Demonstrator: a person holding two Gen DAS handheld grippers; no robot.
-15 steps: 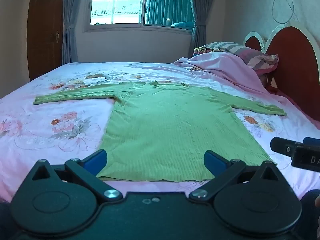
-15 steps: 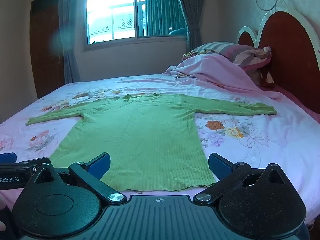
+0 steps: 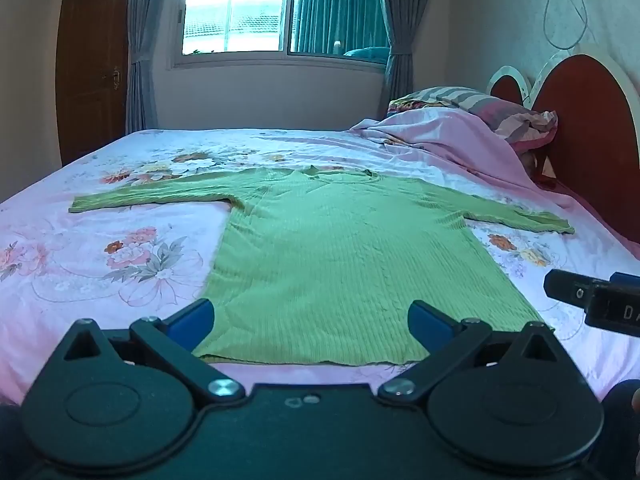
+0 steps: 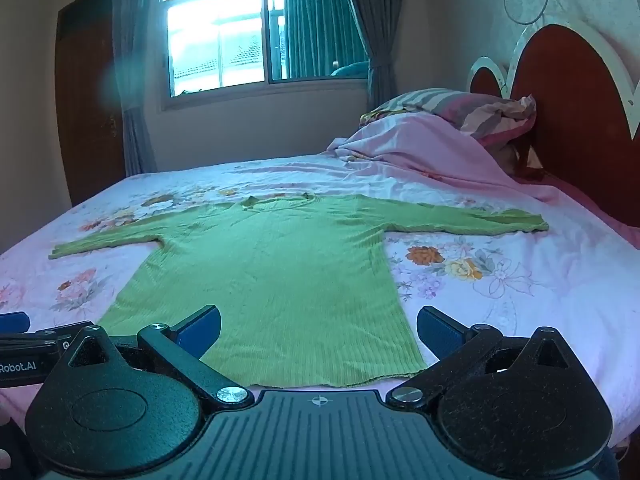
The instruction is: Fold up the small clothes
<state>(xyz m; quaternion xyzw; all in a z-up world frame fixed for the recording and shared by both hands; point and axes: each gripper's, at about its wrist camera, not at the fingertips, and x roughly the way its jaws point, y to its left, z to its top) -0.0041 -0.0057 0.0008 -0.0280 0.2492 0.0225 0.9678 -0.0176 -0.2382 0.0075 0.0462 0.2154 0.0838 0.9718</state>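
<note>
We hold two grippers above the near edge of the bed: the left gripper (image 3: 311, 322) and the right gripper (image 4: 319, 328) both stand with their blue-padded fingers spread wide, nothing between them and nothing touched. Each points slightly downward at the one garment here, a green ribbed sweater (image 3: 344, 264). It lies flat on the floral bedsheet (image 3: 120, 256), hem toward us, collar toward the far side, its two sleeves stretched straight out to left and right. The left gripper hangs over the hem's left portion, the right one over the hem's right corner, and each shows at the edge of the other's view. Beyond the sweater, toward the headboard (image 4: 580, 120), we see one rumpled pink blanket (image 4: 420, 148) with one striped pillow (image 4: 460, 108) on top. One window (image 3: 280, 12) with two curtains fills the far wall, and one wooden door (image 3: 92, 68) stands to its left.
</note>
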